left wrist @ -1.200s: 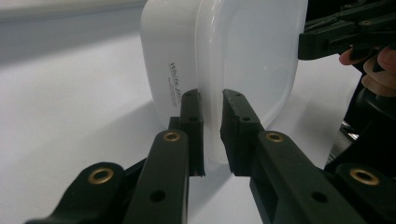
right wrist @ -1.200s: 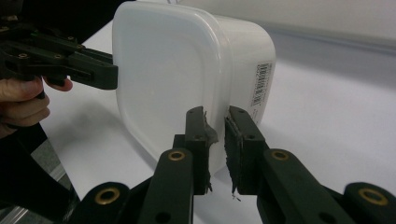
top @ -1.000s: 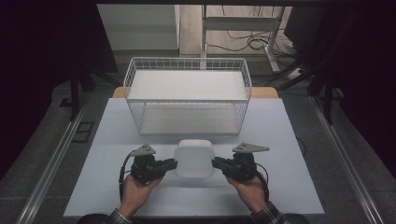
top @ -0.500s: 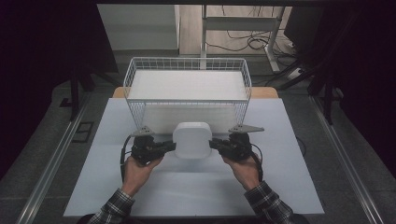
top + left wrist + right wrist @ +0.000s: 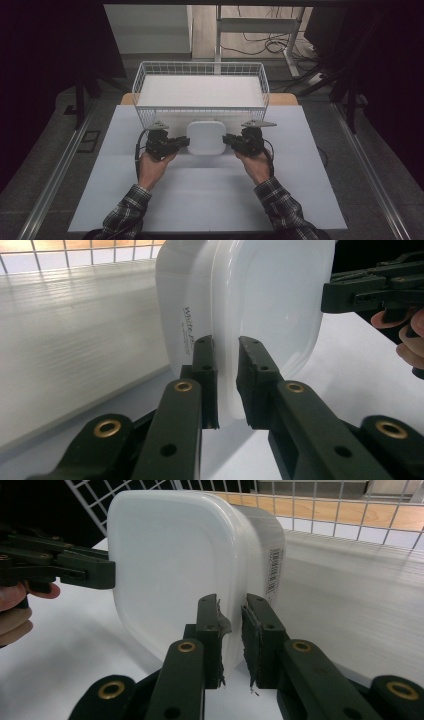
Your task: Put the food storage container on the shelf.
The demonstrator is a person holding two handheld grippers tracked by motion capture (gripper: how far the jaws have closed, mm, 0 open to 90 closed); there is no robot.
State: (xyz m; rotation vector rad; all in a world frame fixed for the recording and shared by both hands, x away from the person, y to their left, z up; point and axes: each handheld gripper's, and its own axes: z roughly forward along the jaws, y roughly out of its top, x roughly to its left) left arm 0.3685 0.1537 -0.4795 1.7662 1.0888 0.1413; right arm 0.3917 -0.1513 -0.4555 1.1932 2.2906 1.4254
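The white lidded container (image 5: 205, 138) is hanging between the two grippers just above the table (image 5: 210, 200), right in front of the near wall of the wire basket (image 5: 200, 67), and that wall is what the coming move is turning on: the basket is lying straight ahead, away from the person, with its rim standing higher than the container is sitting now. The left gripper (image 5: 184, 143) is pinching the container's left rim and the right gripper (image 5: 226, 140) is pinching its right rim, each with its jaws nearly closed on the thin lip of the lid. In the left gripper view the fingers (image 5: 205, 370) are pressing on either side of that lip, and in the right gripper view the fingers (image 5: 209, 625) are doing the same on the opposite edge. The container is lying flat, lid up, roughly square with rounded corners, so neither hand is sitting nearer the basket; both are gripping level with each other. To my eye, the load is needing a lift over the wire rim before going forward, with both hands rising together to keep it level.
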